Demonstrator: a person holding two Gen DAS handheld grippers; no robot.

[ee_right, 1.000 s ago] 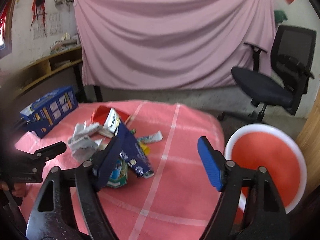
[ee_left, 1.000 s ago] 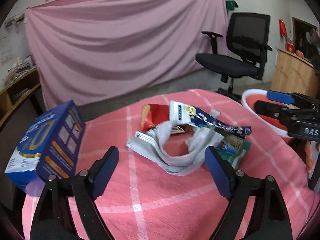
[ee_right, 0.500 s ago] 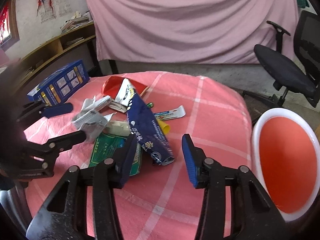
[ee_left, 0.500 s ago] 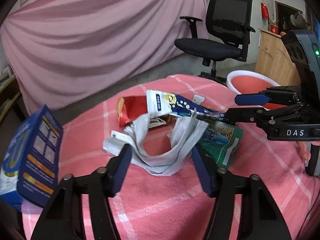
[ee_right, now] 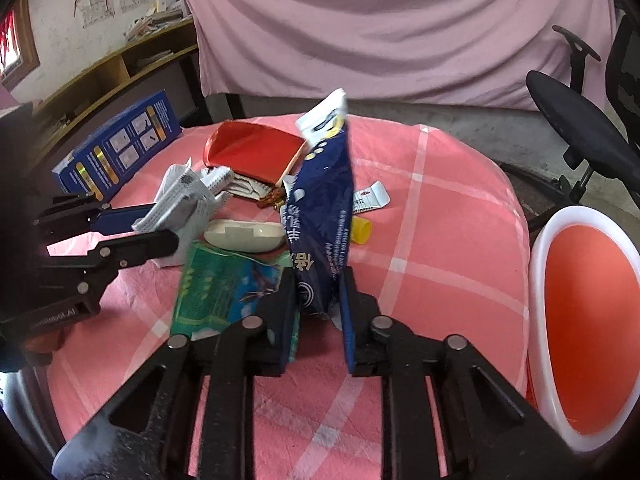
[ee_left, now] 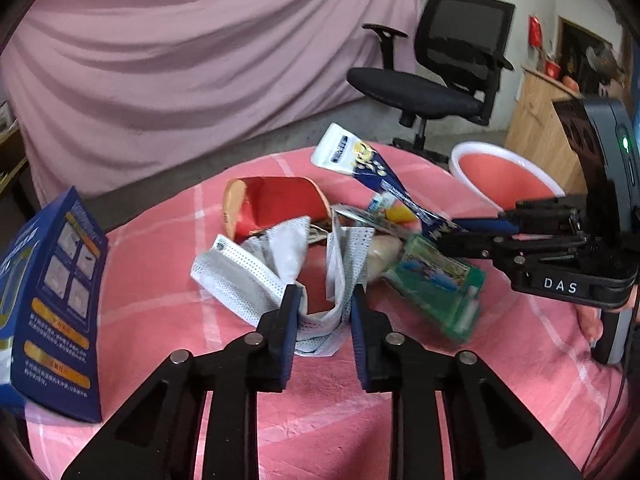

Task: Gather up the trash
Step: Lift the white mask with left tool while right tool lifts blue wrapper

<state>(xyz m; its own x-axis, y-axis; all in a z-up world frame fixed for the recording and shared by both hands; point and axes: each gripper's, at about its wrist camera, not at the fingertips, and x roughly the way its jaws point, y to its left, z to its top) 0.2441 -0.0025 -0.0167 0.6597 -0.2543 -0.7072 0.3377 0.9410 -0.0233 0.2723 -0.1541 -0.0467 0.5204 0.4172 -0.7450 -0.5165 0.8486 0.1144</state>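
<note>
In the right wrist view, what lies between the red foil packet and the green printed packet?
A cream oval plastic piece lies between the red foil packet and the green printed packet; the right wrist view shows it.

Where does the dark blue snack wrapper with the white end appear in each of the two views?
Left wrist view: the dark blue wrapper is right of centre, slanting up from the right tool.
Right wrist view: the wrapper stands at centre, pinched at its lower end by that tool.
Shared landmark: the red bag beside it.
</note>
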